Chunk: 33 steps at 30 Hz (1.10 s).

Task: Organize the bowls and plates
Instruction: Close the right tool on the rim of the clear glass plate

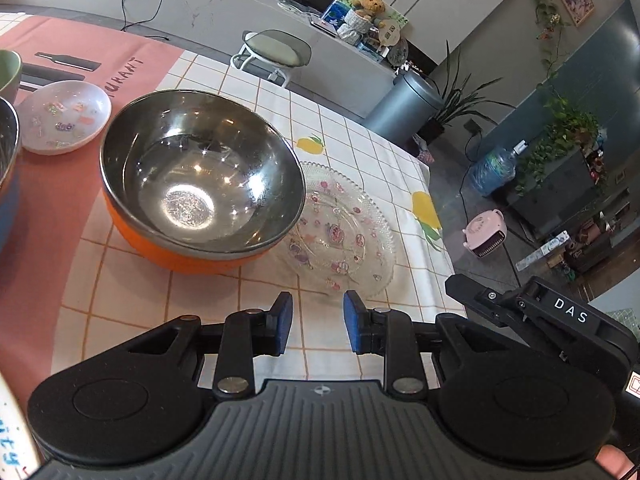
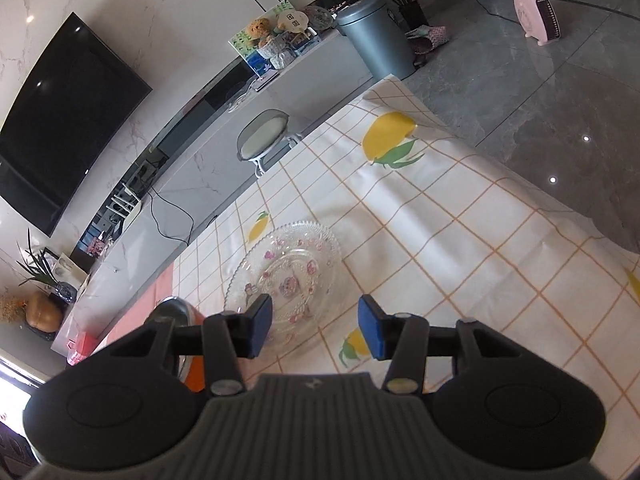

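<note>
- Plates and bowls stand spread over the checked white tablecloth with yellow fruit prints (image 1: 360, 152), none stacked, so I judge the sorting has hardly begun.
- Largest is the round steel-lined bowl with an orange outer shell (image 1: 200, 176), upright at about 11 o'clock from the left gripper (image 1: 317, 326); it holds nothing but reflections.
- At 1 o'clock from that gripper lies the clear glass plate with a beaded rim and pink flower decals (image 1: 344, 236), flat on the cloth and bare; the orange bowl's rim overlaps its left edge in this view (whether they touch, I cannot tell).
- Further off, at 10 o'clock, sits a small white shallow dish with coloured stickers (image 1: 64, 118), otherwise unfilled, on the pink part of the cloth.
- Left gripper hovers above the cloth, its blue pads parted with nothing between them.
- Right gripper (image 2: 316, 326) is likewise spread wide and carrying nothing, aimed at the glass plate (image 2: 286, 280) at 12 o'clock, probably lining up to take its near rim.
</note>
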{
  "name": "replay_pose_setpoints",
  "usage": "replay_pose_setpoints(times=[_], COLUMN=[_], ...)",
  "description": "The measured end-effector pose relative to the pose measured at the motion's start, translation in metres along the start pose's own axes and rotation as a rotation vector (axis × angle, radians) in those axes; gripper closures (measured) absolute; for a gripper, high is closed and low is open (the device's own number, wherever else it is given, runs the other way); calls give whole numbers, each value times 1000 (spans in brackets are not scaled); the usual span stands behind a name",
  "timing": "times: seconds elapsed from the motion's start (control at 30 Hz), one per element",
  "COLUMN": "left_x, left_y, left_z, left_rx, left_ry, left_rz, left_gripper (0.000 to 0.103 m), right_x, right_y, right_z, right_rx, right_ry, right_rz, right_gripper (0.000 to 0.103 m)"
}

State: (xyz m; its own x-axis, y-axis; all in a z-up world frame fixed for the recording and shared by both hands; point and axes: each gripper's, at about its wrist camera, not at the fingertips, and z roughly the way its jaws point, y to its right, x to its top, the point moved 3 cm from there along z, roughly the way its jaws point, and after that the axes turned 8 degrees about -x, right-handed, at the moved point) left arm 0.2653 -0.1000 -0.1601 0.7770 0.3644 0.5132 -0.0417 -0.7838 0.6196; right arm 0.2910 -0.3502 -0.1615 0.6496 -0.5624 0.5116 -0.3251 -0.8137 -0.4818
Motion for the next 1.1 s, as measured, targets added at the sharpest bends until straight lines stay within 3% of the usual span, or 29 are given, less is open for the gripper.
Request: replay_pose_setpoints(times=[0.17, 0.4, 0.53, 0.67, 0.83, 1.1], left_x=[-1, -1, -1, 2, 0, -15], left_y=[-12, -15, -19, -21, -20, -12], left_z=[14, 24, 30, 30, 29, 17], left_rx=[50, 48, 53, 66, 51, 32], left_ry=[23, 59, 63, 86, 87, 46], left_rz=[-59, -91, -119, -113, -101, -70], left_gripper=[72, 68, 67, 67, 90, 92], right_x=[14, 14, 10, 5, 0, -9], right_y=[9, 17, 17, 16, 17, 22], right_z=[33, 63, 75, 85, 88, 64], right_rx=[23, 48, 77, 87, 91, 24], right_ry=[-48, -100, -142, -168, -177, -200], right_rz=[48, 98, 118, 122, 136, 100], right_gripper=[60, 64, 78, 84, 97, 97])
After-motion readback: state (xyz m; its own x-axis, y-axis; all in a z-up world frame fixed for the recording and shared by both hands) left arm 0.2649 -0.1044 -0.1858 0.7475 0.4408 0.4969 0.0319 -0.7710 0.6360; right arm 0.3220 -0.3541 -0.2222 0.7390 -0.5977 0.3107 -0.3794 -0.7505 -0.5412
